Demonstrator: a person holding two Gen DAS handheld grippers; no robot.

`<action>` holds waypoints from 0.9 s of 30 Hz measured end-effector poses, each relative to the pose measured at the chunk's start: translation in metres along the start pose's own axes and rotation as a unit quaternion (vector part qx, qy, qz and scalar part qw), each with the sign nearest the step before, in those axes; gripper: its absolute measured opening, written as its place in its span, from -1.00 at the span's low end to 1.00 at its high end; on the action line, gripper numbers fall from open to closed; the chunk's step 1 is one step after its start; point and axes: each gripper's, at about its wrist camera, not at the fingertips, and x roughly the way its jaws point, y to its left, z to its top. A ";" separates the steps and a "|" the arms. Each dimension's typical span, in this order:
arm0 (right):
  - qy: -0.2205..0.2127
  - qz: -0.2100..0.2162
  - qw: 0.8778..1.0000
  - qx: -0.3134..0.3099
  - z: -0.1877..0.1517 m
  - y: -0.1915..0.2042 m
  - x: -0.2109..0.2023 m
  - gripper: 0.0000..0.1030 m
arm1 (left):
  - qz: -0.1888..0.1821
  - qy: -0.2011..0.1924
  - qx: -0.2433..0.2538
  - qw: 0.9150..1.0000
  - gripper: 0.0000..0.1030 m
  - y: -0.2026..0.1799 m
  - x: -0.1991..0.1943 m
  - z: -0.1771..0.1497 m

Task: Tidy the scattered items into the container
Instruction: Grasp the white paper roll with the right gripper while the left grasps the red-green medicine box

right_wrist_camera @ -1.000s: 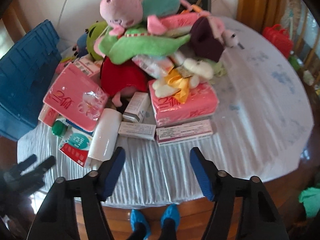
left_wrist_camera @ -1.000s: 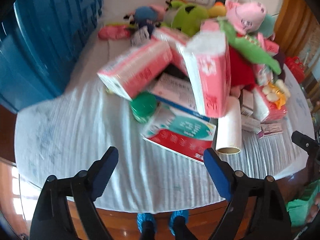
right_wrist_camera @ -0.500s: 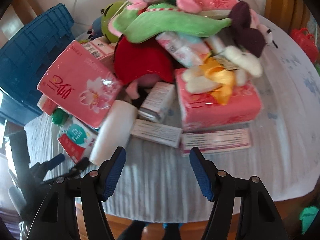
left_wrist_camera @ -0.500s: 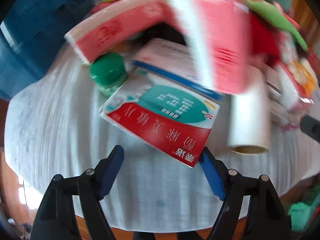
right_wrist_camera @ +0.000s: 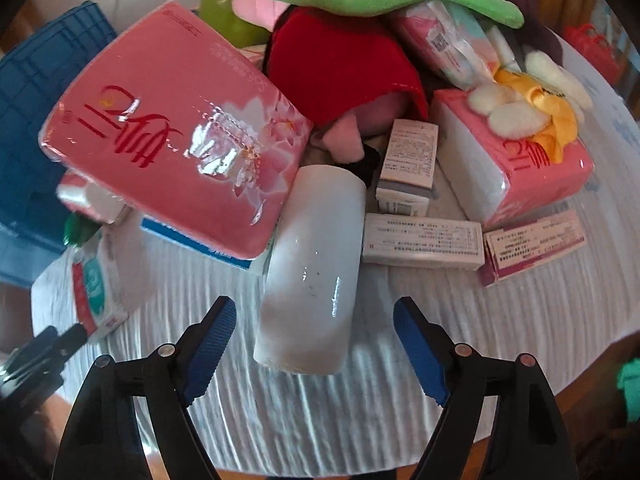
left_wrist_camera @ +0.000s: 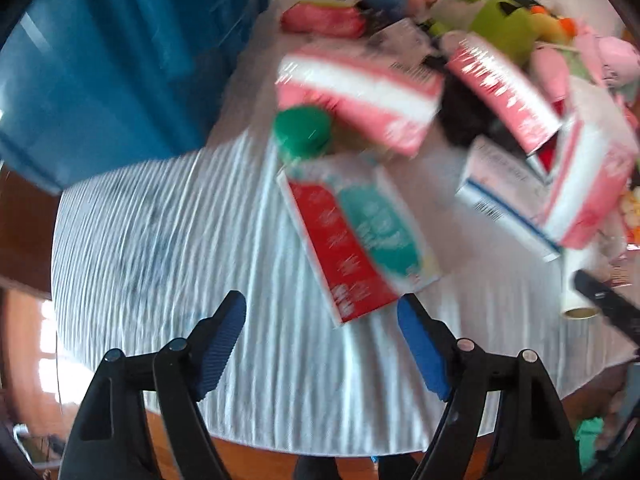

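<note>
White ribbed cloth (right_wrist_camera: 500, 320) covers the table, whose near edge carries a white roll (right_wrist_camera: 312, 264). Both the right gripper (right_wrist_camera: 314, 320) and left gripper (left_wrist_camera: 322, 316) are held apart, empty. Light, slick and crushable, the roll is best taken across its middle.

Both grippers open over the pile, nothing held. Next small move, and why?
Probably ease the right gripper forward and down over the white roll: its near end lies between the open jaws, clear of the pile, so it looks like the easiest first grasp.
</note>
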 end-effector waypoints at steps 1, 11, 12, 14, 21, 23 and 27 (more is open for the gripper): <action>-0.003 -0.005 1.000 0.003 -0.001 0.001 0.000 0.58 | -0.001 0.000 0.003 1.000 0.65 -0.003 0.003 0.003; 0.002 -0.041 0.999 -0.006 0.001 0.009 0.012 0.51 | 0.016 0.031 -0.040 0.999 0.92 -0.031 0.047 0.031; -0.006 -0.051 0.999 -0.018 0.000 0.012 0.012 0.39 | 0.011 0.028 -0.045 0.999 0.92 -0.031 0.047 0.032; -0.013 -0.071 0.997 -0.033 -0.001 0.016 0.012 0.22 | 0.003 0.021 -0.046 0.999 0.85 -0.032 0.046 0.031; -0.009 -0.055 0.998 -0.040 -0.006 0.012 0.007 0.18 | -0.016 -0.012 -0.006 1.000 0.59 -0.045 0.028 0.006; -0.010 -0.051 0.998 -0.035 -0.005 0.010 0.008 0.25 | -0.013 -0.011 -0.008 1.000 0.62 -0.047 0.027 0.006; -0.010 -0.048 0.998 -0.033 -0.004 0.007 0.006 0.25 | -0.006 -0.001 -0.022 1.000 0.79 -0.047 0.027 0.009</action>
